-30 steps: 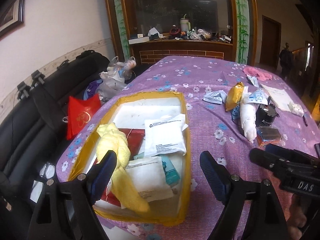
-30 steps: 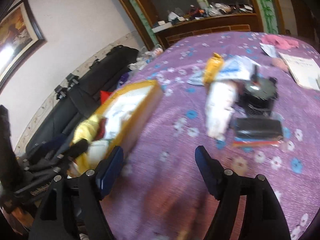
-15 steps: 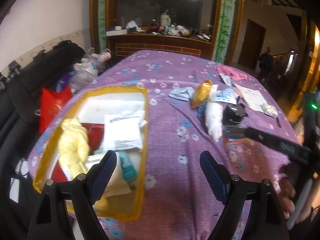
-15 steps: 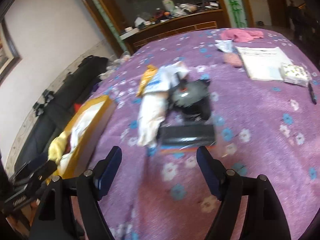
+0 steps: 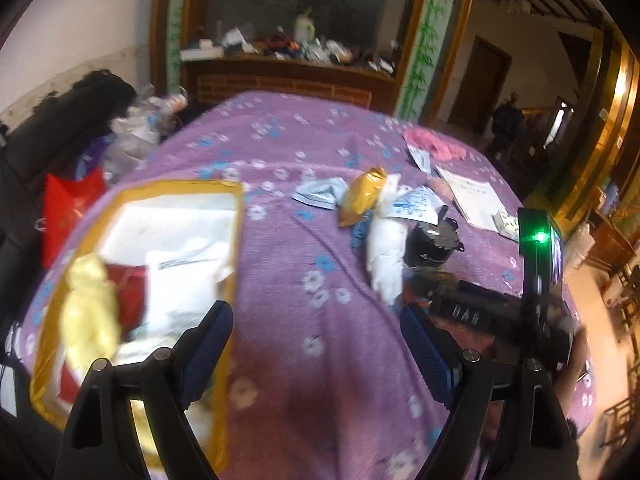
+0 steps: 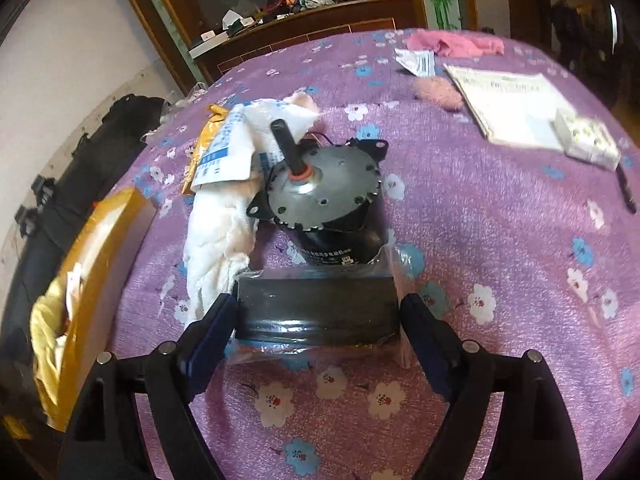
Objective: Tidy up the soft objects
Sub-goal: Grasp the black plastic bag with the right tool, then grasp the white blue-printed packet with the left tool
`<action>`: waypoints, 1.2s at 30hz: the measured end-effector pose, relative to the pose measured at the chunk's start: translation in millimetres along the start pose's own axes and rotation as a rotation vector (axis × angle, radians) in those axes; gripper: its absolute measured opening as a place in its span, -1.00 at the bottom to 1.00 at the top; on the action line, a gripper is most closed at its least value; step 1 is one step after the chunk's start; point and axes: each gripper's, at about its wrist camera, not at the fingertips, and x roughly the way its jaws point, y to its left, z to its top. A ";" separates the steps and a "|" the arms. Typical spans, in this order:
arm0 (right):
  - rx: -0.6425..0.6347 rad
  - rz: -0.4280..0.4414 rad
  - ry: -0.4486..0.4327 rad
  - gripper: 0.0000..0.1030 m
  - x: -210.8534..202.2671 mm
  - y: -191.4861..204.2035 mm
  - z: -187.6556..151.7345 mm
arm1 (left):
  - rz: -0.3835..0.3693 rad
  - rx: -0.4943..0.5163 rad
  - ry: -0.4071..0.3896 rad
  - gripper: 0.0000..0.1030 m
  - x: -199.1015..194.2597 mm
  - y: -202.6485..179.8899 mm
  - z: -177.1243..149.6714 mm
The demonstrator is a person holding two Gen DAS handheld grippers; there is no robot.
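My right gripper [image 6: 319,307] hangs low over the purple flowered cloth, its jaws opening. A flat black packet in a clear bag [image 6: 316,312] lies between its fingertips, and the pads do not press on it. Just behind the packet stands a black motor [image 6: 324,196]. A white towel [image 6: 220,236] and a blue-and-white pouch [image 6: 228,148] lie to the motor's left. My left gripper [image 5: 316,332] is open with nothing between its fingers, over bare cloth beside the yellow-rimmed box [image 5: 236,240]. That box holds a yellow cloth [image 5: 90,308] and white pouches [image 5: 180,288].
A gold packet [image 5: 362,194] lies by the towel. At the far right are a pink cloth [image 6: 452,44], a pink fluffy piece [image 6: 434,92], a paper sheet [image 6: 508,108], a small white pack [image 6: 588,140] and a pen [image 6: 626,188]. Black bags and a red bag [image 5: 68,208] crowd the left edge.
Both grippers swung right, away from the box. The right one came down over the black packet, which now lies between its fingers. The left one now faces the table's middle.
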 end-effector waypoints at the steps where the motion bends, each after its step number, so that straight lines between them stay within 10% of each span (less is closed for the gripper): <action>1: -0.006 -0.006 -0.003 0.57 -0.6 0.6 -0.7 | -0.023 0.009 0.007 0.72 5.8 -3.7 6.0; 15: 0.157 0.101 -0.036 0.54 -16.9 -34.7 -8.7 | -0.047 0.216 0.062 0.68 98.3 -86.5 82.8; 24: 0.147 0.127 -0.029 0.55 -14.8 -32.4 -7.2 | -0.064 0.204 0.135 0.35 141.3 -94.0 107.7; 28: 0.144 0.132 -0.027 0.55 -15.3 -31.2 -8.2 | -0.115 0.212 0.194 -0.09 158.1 -99.4 109.3; 36: 0.162 0.146 -0.034 0.55 -15.8 -34.5 -7.8 | -0.092 0.187 0.138 -0.44 149.3 -89.4 99.2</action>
